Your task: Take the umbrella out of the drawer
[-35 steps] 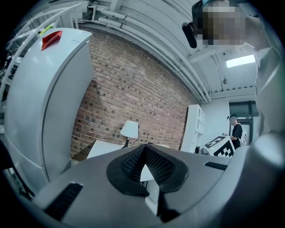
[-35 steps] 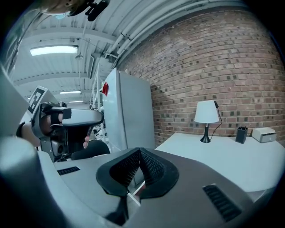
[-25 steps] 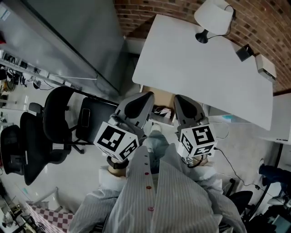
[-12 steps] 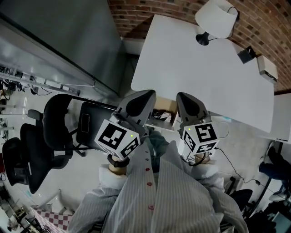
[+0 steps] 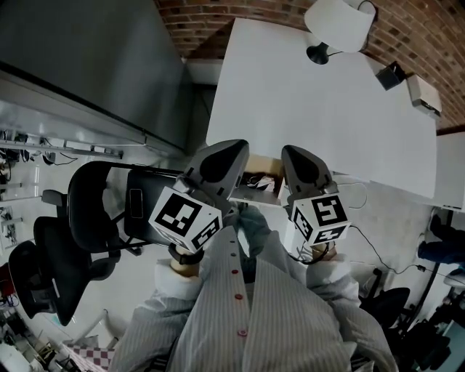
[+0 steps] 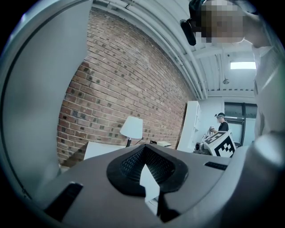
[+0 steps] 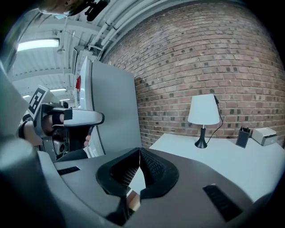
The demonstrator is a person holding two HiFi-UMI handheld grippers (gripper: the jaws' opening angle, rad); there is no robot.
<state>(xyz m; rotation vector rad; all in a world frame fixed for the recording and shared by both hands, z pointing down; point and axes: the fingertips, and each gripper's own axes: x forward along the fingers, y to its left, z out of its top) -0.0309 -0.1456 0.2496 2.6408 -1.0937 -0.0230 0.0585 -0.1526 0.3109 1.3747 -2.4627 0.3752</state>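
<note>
Both pairs of jaws are closed and hold nothing. On the left gripper (image 6: 143, 148) the ribbed pads meet at their far tips, leaving only a thin wedge of light nearer the camera. The right gripper (image 7: 139, 151) shows the same: pads together at the tip, nothing between them. Seen from the head, the left gripper (image 5: 234, 148) and the right gripper (image 5: 290, 152) sit side by side, near each other but apart, at the near edge of the white worktop (image 5: 312, 102).

Between the two grippers, under that near edge, the drawer (image 5: 270, 173) stands pulled out. A dark thing (image 5: 251, 184) with pale marks lies in it; it is too small to tell whether it is the umbrella. Neither pair of jaws touches the drawer or what is in it.

The worktop is mostly bare. At its far side stand a lamp (image 5: 338, 22), a small black box (image 5: 391, 75) and a white box (image 5: 423, 94), all well apart from the grippers. To the left a grey cabinet (image 5: 87, 65) runs along the worktop's left edge with a narrow gap between. Near left, a black chair (image 5: 94, 207) sits close beside the left gripper. A cable (image 5: 370, 254) trails over the floor at the right.
</note>
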